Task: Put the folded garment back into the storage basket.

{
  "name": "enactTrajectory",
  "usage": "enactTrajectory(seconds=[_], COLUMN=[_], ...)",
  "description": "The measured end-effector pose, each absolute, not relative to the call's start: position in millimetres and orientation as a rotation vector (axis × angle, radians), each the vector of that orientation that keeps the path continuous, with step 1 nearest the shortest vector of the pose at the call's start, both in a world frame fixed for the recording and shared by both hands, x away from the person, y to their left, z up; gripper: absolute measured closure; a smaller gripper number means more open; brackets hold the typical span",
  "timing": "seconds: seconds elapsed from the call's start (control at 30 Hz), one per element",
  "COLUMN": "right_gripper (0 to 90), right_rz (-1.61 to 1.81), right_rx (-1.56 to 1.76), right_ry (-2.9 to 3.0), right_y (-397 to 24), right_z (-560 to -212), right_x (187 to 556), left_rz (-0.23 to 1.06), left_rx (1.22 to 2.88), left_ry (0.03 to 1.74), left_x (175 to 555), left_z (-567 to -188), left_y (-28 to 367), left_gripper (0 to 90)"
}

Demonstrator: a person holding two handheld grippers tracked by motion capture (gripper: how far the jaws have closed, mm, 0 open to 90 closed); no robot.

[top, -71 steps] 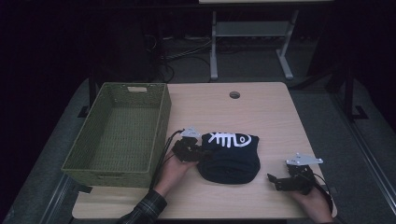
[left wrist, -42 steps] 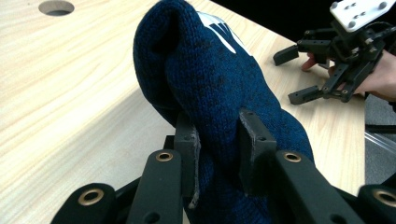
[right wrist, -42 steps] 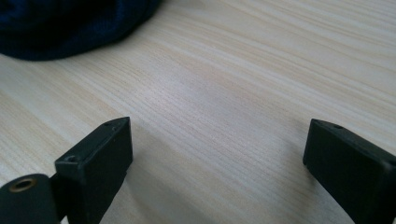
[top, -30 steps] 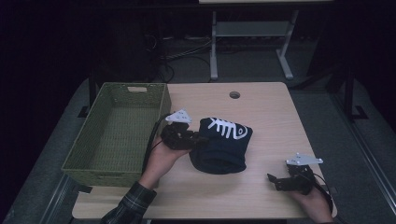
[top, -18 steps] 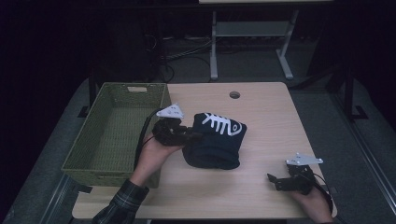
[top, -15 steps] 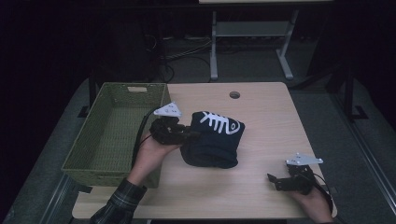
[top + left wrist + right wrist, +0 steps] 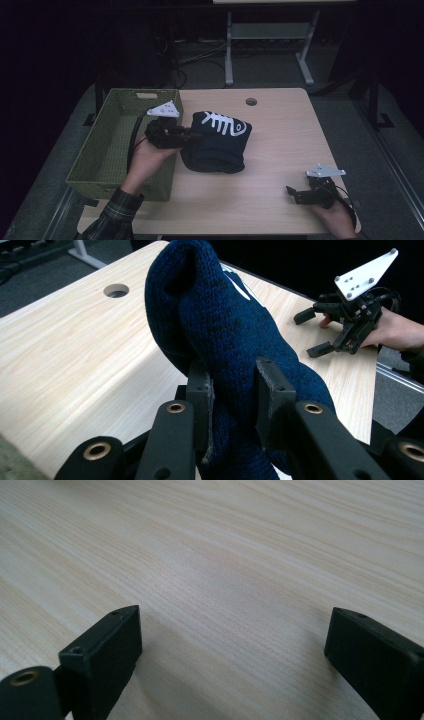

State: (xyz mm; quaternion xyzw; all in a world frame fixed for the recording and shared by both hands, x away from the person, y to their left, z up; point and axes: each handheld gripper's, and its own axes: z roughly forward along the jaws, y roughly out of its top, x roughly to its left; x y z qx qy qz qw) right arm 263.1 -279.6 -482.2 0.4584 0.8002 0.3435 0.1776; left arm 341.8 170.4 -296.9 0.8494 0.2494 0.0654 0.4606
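Note:
A dark blue knitted garment (image 7: 217,142) with a white fish-skeleton print hangs bunched above the middle of the wooden table (image 7: 280,125). My left gripper (image 7: 192,139) is shut on its left edge, just right of the green woven basket (image 7: 107,150). In the left gripper view both pads press into a thick fold of the blue garment (image 7: 225,330). My right gripper (image 7: 295,194) rests open near the table's front right corner, held by a hand. Its jaws stand wide apart over bare wood in the right gripper view, right gripper (image 7: 232,655).
The basket's inside looks empty. A round cable hole (image 7: 251,101) sits at the table's far edge. A white desk frame (image 7: 270,45) stands on the floor beyond the table. The other hand's gripper (image 7: 330,327) lies far right in the left gripper view.
The left gripper has carried the garment up and to the left, from the table's middle toward the basket's rim. The right gripper has stayed in place.

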Motion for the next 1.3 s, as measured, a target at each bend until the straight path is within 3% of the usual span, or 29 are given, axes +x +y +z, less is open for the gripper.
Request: enactTrajectory(seconds=[1.3], right_gripper=[7.9], right_rz=[0.973], right_rx=[1.3], right_ry=[2.259], right_y=[-280], right_z=[-482], right_x=[263], left_rz=[0.343], left_rx=[2.013], left_ry=[0.761], left_x=[331], left_z=[-237], left_y=[285], left_gripper=[71.7])
